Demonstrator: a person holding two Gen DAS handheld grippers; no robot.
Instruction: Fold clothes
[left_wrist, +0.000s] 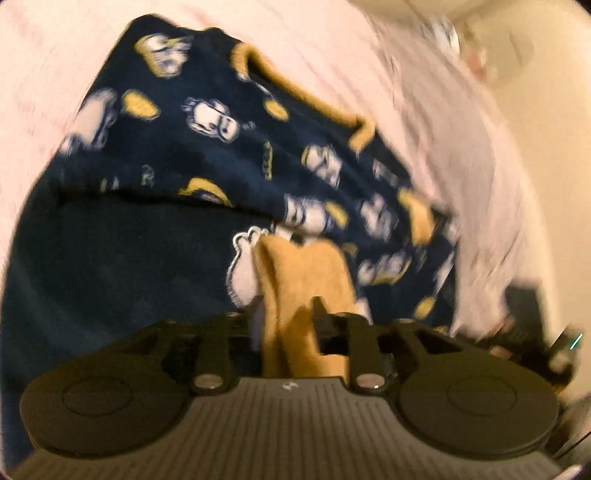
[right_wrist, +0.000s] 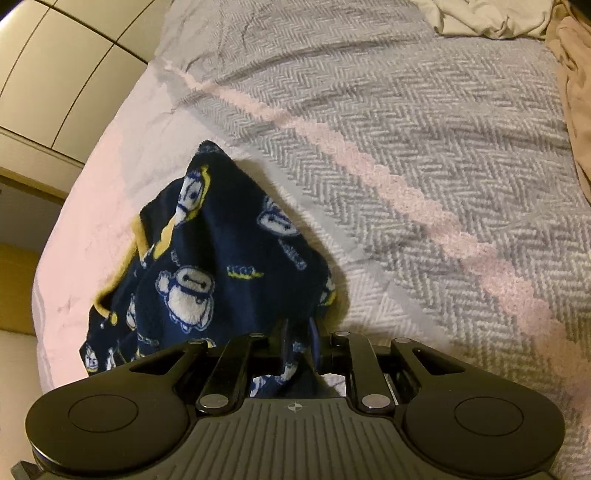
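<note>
A navy fleece garment (left_wrist: 207, 155) printed with white cartoon figures and trimmed in yellow lies on the bed; the left wrist view is blurred. Its yellow cuff (left_wrist: 303, 266) runs down between the fingers of my left gripper (left_wrist: 286, 317), whose jaws stand apart and loose around it. In the right wrist view the same garment (right_wrist: 207, 258) rises in a peak from the bed up to my right gripper (right_wrist: 298, 334). The two blue pads (right_wrist: 314, 339) there sit close together with a fold of navy fleece pinched between them.
The bed has a pale pink sheet (right_wrist: 92, 229) and a grey herringbone blanket (right_wrist: 406, 129). Crumpled beige clothes (right_wrist: 491, 18) and a tan cloth (right_wrist: 576, 92) lie at its far right. A cream cabinet (right_wrist: 55, 74) stands beyond the bed's left edge.
</note>
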